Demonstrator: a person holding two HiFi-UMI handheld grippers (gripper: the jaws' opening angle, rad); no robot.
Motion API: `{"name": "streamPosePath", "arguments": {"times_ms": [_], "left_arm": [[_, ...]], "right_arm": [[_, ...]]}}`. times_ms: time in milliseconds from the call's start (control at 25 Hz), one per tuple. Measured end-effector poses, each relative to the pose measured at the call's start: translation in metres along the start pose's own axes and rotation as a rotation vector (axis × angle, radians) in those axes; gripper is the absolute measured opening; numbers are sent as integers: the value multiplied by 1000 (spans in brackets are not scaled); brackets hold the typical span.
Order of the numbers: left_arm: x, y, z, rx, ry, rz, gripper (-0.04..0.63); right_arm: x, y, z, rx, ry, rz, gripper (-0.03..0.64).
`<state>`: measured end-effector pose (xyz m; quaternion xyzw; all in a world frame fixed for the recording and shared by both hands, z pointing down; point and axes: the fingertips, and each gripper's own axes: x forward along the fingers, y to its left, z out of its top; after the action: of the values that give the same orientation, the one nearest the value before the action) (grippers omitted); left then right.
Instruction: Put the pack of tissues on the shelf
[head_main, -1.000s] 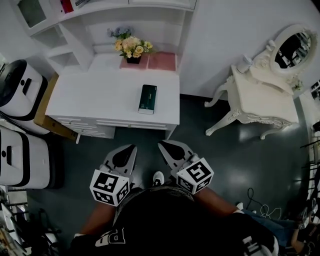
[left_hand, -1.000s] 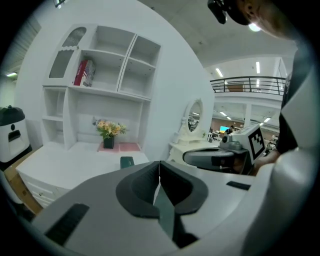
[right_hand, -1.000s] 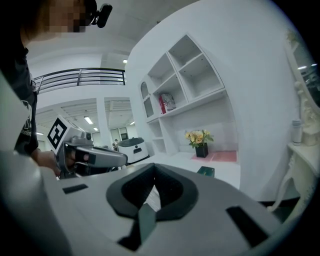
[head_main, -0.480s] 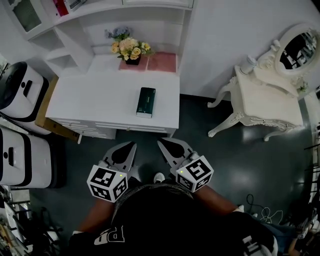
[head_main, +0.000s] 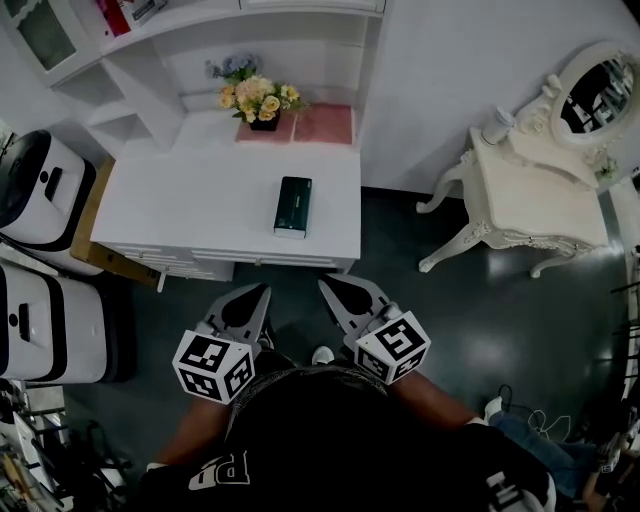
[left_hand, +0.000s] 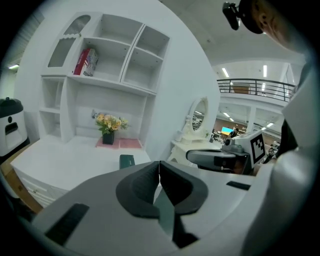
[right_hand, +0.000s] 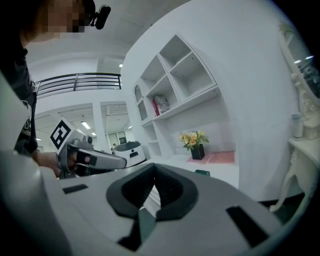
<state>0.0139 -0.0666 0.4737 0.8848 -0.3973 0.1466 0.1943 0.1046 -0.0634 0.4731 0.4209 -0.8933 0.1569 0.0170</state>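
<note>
The pack of tissues (head_main: 293, 206), a dark green oblong box, lies flat on the white desk (head_main: 180, 210) near its front right corner; it also shows as a small green shape (left_hand: 127, 160) in the left gripper view and as a green edge (right_hand: 202, 173) in the right gripper view. The white shelf unit (head_main: 200, 40) rises behind the desk, with open cubbies (left_hand: 120, 60). My left gripper (head_main: 262, 291) and right gripper (head_main: 322, 285) hover side by side over the dark floor, short of the desk's front edge. Both are shut and hold nothing.
A vase of yellow flowers (head_main: 262, 100) stands on a pink mat (head_main: 305, 124) at the back of the desk. Red books (left_hand: 86, 62) sit in an upper cubby. White machines (head_main: 40, 250) stand to the left, and a white dressing table with an oval mirror (head_main: 540, 170) to the right.
The view has shifted slightly as the person and both grippers edged toward the desk. The tissue pack has not moved, and both jaws stay shut.
</note>
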Motion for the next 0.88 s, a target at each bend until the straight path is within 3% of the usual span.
{"name": "streamPosePath", "arguments": {"times_ms": [320,480,640,880], "left_arm": [[18,22,19,64,-11,-51,15],[23,53,25,96,-7,-38,15],[32,88,33,89,-2,-33,15],[50,120,48,91,5,-85,15]], "right_arm": [[23,-11,3,0,6,-62,9],[44,-14,2,3,26,-87,9],[65,-20,4,-19,42,-123,11],[97,-40,9,-27,64,-198,9]]}}
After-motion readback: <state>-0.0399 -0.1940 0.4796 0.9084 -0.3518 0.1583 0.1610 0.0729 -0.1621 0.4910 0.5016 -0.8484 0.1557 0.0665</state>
